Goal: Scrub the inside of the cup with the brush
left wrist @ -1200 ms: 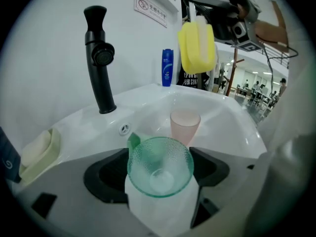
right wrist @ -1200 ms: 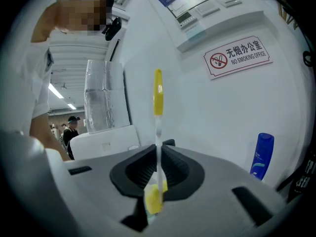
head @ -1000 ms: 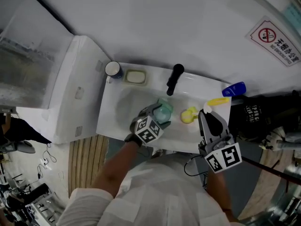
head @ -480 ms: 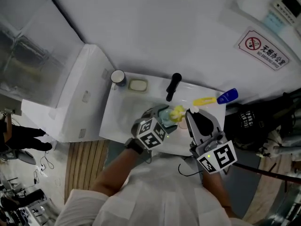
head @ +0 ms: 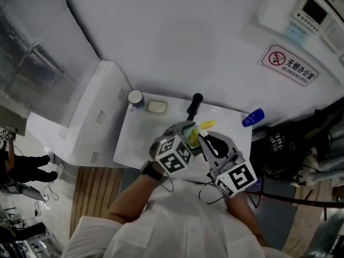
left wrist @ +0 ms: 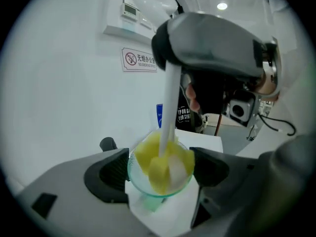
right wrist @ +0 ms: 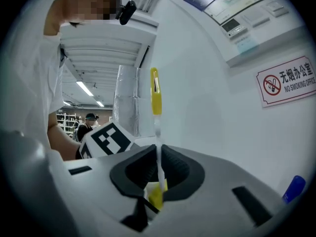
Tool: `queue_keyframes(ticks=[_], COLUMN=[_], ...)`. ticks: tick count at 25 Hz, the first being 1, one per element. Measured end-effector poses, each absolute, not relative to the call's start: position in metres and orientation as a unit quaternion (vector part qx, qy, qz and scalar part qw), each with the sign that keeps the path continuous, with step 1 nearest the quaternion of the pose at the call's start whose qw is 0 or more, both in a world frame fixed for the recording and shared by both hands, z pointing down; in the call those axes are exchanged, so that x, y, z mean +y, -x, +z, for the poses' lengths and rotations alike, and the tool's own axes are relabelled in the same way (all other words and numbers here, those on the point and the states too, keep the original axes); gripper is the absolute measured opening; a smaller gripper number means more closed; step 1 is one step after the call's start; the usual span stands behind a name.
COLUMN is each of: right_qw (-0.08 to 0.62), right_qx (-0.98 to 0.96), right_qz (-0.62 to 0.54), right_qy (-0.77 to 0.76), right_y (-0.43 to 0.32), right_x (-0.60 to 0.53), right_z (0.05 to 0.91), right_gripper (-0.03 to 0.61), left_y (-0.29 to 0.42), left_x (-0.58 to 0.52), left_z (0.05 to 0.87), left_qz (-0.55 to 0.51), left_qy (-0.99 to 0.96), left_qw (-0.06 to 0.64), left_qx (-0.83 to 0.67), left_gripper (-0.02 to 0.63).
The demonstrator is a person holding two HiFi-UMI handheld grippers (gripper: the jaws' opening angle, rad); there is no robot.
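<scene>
Cup (left wrist: 139, 181): clear, green-tinted, round, smooth. Pinched between left gripper (left wrist: 160, 171) jaws, mouth turned toward brush for access, above sink (head: 129, 143) centre, near back-edge faucet (head: 193, 105).
Brush (left wrist: 159, 162): soft yellow sponge head inside cup, thin pale stem. Right gripper (right wrist: 157, 174) jaws pressed on stem, likely for scrubbing leverage.

Head view: dim, even overhead light, soft shadows, slight blur. Gripper views: heavy fisheye, black corners. Left gripper view: fingers (left wrist: 106, 174) and cup (left wrist: 140, 184) between them soft-focused; ceiling lamp (left wrist: 221, 6) glares high above the fingers.
</scene>
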State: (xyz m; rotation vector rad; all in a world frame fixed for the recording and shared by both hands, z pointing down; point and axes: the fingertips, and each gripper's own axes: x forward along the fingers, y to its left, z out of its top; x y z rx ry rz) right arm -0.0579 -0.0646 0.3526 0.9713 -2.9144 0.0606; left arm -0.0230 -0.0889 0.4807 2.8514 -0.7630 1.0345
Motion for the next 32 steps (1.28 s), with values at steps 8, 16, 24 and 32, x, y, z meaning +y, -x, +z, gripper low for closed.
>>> queue_keyframes(ticks=[8,16,24,32], right_qw=[0.057,-0.018,0.042,-0.019], right_qx=[-0.943,-0.939,-0.942,-0.939], right_qz=[0.008,-0.005,0.024,-0.003], right_qy=[-0.329,-0.344,-0.333,-0.344], right_y=[0.054,0.044,0.058,0.042], right_x=[-0.069,-0.064,-0.064,-0.059], right_z=[0.362,0.31,0.36,0.303], right_gripper=[0.031,0.031,0.031,0.031], left_y=[0.008,0.012,0.012,0.02], left_x=[-0.077,-0.077,-0.07,-0.07], left_z=[0.459,0.46,0.451,0.459], left_qz=[0.332,0.331,0.34,0.338], left_qy=[-0.915,-0.915,-0.913,-0.912], left_qw=[-0.01,-0.007,-0.016,-0.002], left_qx=[-0.227,-0.229,-0.224,-0.232], left_gripper=[0.373,0.373,0.373,0.373])
